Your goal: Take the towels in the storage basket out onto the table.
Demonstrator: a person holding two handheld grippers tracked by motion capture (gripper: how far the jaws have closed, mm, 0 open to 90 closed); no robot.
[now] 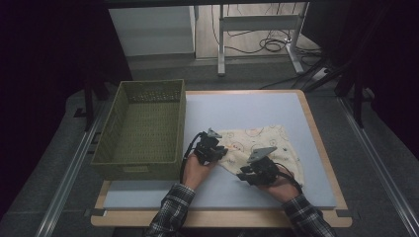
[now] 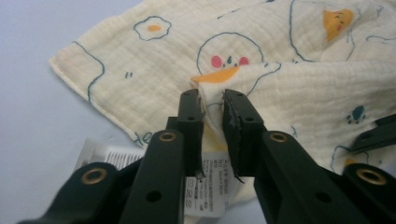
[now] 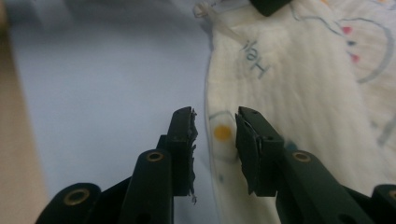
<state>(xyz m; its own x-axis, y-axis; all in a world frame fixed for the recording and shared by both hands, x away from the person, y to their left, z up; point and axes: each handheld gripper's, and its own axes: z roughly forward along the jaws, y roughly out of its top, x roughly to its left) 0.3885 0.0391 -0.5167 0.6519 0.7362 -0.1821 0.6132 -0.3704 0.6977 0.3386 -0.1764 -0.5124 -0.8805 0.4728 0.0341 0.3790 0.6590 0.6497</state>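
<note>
While pinching a cloth (image 2: 299, 88) fold, left tool (image 2: 214, 109) nearly together; right tool (image 3: 215, 128) apart over its edge.

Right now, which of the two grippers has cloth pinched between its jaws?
The left gripper: a raised fold of the cloth is pinched between its jaws. The right gripper stands astride the cloth's edge, jaws apart.

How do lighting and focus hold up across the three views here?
High view: dim, dark surroundings, yet the basket and cloth read clearly. Left gripper view: bright, cloth print sharp, label text blurred. Right gripper view: darker, cloth soft, jaws in shadow.
</note>
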